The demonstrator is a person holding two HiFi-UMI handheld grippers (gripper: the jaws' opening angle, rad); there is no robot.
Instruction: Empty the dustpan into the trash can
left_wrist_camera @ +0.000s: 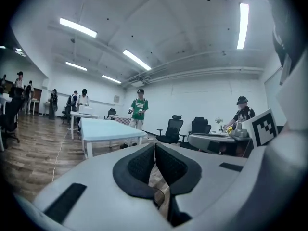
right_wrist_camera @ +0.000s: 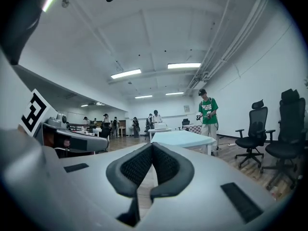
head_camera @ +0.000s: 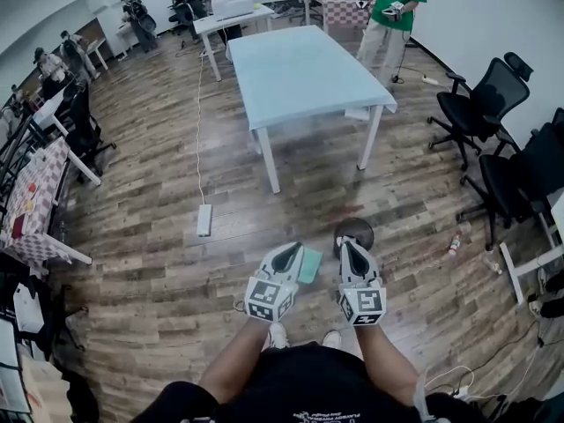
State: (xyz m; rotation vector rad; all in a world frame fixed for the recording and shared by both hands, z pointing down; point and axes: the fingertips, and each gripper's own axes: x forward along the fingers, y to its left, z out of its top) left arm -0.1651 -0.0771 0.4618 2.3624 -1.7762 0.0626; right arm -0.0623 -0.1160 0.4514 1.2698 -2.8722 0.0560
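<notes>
In the head view a teal-green dustpan lies on the wood floor, showing between my two grippers. Just beyond it stands a dark round trash can, partly hidden by the right gripper. My left gripper and right gripper are held side by side above the floor, well clear of both. Both point out level into the room. In the left gripper view the left gripper is shut with its pads meeting and nothing between them. The right gripper is likewise shut and holds nothing.
A pale blue table stands ahead, with a white power strip and its cord on the floor to the left. Black office chairs and a bottle are at the right. A person in a green shirt stands beyond the table.
</notes>
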